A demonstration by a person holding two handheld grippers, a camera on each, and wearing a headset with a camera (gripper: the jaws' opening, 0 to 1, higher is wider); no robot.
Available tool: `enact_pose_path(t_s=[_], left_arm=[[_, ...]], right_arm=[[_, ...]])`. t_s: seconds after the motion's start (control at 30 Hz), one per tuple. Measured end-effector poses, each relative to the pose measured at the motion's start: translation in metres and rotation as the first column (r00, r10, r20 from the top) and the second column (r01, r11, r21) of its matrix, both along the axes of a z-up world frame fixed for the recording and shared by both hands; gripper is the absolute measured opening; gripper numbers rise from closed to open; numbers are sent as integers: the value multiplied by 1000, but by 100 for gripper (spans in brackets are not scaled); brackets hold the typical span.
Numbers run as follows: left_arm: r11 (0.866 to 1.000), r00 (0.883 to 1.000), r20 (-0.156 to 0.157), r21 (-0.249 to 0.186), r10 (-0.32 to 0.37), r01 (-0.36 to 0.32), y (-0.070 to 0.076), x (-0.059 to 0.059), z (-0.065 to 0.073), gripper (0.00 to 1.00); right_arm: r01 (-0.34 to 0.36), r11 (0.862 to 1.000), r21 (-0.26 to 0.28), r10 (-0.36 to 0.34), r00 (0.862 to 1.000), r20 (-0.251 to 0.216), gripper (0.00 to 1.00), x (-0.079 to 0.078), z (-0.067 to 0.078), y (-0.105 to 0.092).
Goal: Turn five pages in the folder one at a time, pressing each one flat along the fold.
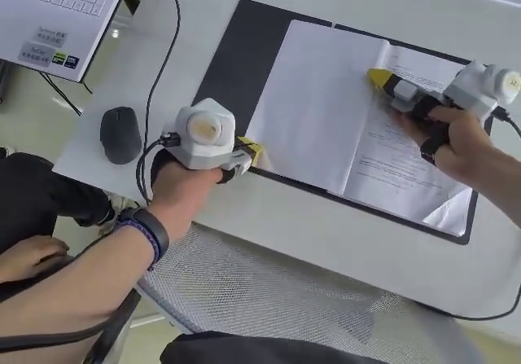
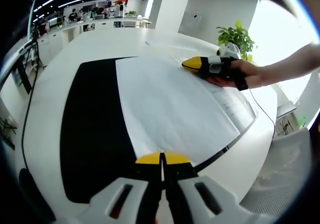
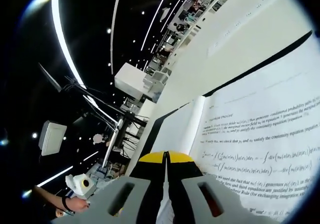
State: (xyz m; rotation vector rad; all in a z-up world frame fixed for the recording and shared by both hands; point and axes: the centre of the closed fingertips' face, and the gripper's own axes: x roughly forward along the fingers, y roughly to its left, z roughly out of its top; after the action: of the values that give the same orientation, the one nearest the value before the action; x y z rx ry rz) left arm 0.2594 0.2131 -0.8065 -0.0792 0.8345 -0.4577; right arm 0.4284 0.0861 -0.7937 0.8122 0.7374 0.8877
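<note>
Pressing step: the right gripper (image 1: pixel 378 77), jaws closed, sits at the top of the fold (image 1: pixel 362 120), with the left gripper (image 1: pixel 254 151), also closed, left of it; a stroke down the fold seems next.

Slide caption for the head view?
Right tool on the folder's fold; left tool, shut, at the blank page's lower corner.

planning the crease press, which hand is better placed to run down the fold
Right, probably. The right gripper, shut, sits at the top of the fold, ready to slide down it. The left gripper, also shut, is at the turned page's lower outer corner, away from the fold.
</note>
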Motion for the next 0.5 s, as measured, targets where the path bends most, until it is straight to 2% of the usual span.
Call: enact_pose_path(t_s=[0.03,0.13,0.17,0.2,0.33,0.37,0.47,0.5], left_arm=[[1000,1000,1,0,-1,1,0,0,0,0],[1000,1000,2,-1,-5,5,0,0,0,0],[1000,1000,3,-3,-7,7,0,0,0,0],[1000,1000,4,-3,-8,8,0,0,0,0],[1000,1000,6,-4,-11,11,0,-1,0,0],[1000,1000,7,-4,-12,12,0,-1,0,0],[1000,1000,8,-2,-13,13,0,-1,0,0],[1000,1000,8,-1,-14,14,0,-1,0,0]], right_arm=[[-14,1000,1,14,1000,3,0,-4,-1,-1],[-43,999,-3,43,999,3,0,-29,0,3],[-46,999,-3,46,999,3,0,-26,0,3],[-60,998,-4,60,998,3,0,-31,-1,4],[-73,997,4,73,997,-2,0,-57,3,8],[-74,997,5,74,997,-4,0,-58,2,7],[-98,995,2,98,995,-5,0,-76,3,10],[-102,995,1,102,995,-6,0,-85,7,12]])
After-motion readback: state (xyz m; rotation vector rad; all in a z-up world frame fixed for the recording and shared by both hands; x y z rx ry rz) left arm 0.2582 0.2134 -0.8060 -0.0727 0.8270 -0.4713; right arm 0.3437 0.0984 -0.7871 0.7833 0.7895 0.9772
